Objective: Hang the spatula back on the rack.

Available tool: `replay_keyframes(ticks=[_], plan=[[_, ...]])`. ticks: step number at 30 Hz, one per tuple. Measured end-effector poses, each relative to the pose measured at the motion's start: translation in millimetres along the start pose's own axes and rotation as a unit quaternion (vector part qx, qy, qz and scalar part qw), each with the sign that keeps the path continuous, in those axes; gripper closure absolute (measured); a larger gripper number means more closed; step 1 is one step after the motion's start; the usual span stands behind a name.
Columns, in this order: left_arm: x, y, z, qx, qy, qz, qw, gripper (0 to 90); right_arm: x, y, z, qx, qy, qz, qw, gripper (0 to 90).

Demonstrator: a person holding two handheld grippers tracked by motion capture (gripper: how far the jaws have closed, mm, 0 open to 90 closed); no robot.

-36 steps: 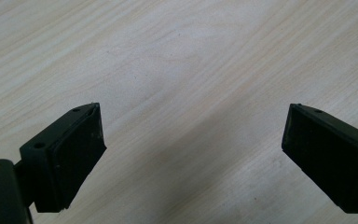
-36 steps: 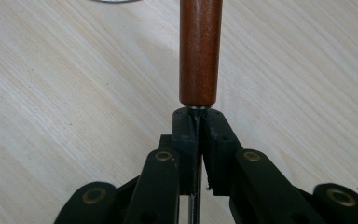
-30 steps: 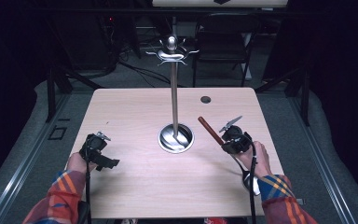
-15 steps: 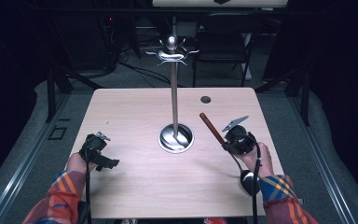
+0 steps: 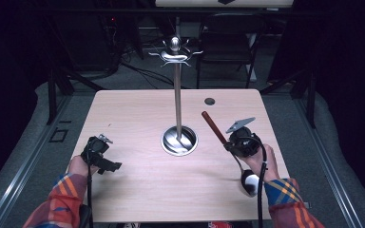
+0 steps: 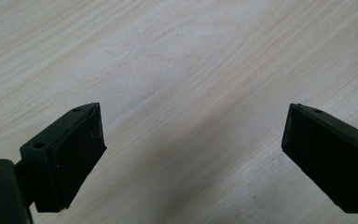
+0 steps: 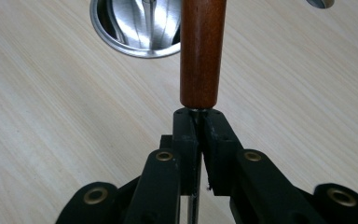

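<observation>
My right gripper [image 5: 232,144] is shut on a utensil's thin metal shank. The utensil's brown wooden handle [image 5: 213,127] slants up and left toward the steel stand [image 5: 177,95]. In the right gripper view the jaws [image 7: 198,121] meet just below the handle [image 7: 203,51], which points at the stand's round base [image 7: 135,28]. A rounded white and dark end [image 5: 250,183] shows under the right wrist. My left gripper [image 5: 107,161] rests at the table's left, and its black pads [image 6: 193,154] stand wide apart over bare wood with nothing between them.
The stand has a dished base [image 5: 179,140] at the table's middle and curled hooks [image 5: 175,53] at its top. A small round hole [image 5: 209,101] sits in the tabletop [image 5: 133,190] at the back right. Dark floor and chairs lie beyond the far edge.
My right hand has risen a little with the utensil, and the handle's tip now sits slightly higher and farther back. The left hand has stayed put.
</observation>
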State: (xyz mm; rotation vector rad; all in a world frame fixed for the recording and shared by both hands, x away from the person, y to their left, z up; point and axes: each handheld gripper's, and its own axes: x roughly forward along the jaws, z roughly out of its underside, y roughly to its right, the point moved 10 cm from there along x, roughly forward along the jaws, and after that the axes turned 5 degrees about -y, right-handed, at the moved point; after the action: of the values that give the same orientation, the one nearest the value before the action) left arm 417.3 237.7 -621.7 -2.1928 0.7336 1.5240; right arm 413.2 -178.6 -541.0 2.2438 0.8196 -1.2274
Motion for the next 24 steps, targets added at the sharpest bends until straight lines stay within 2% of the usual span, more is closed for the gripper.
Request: replay_keyframes(ticks=[5,6,16,20,24], plan=[[0.2,0.8,-0.3,0.002,-0.003,0.003,1.0,5.7,-4.0,-3.4,-3.3,-0.008,0.008,0.004,0.9999,84.4],[0.4,0.9,-0.2,0.002,-0.003,0.003,1.0,5.7,-7.2,-4.4,-6.4,-0.006,0.02,0.006,0.9998,84.4],[0.9,1.3,-0.4,0.006,-0.005,0.003,1.0,5.7,-18.6,-12.5,-20.5,-0.003,0.064,-0.006,0.9979,84.4],[0.3,0.7,0.1,0.004,-0.004,0.003,1.0,5.7,-26.0,-10.3,-26.3,0.01,0.091,0.001,0.9958,84.5],[1.0,1.1,-0.5,0.006,-0.004,0.003,1.0,5.7,-35.2,-6.0,-32.0,0.028,0.124,0.005,0.9918,84.6]])
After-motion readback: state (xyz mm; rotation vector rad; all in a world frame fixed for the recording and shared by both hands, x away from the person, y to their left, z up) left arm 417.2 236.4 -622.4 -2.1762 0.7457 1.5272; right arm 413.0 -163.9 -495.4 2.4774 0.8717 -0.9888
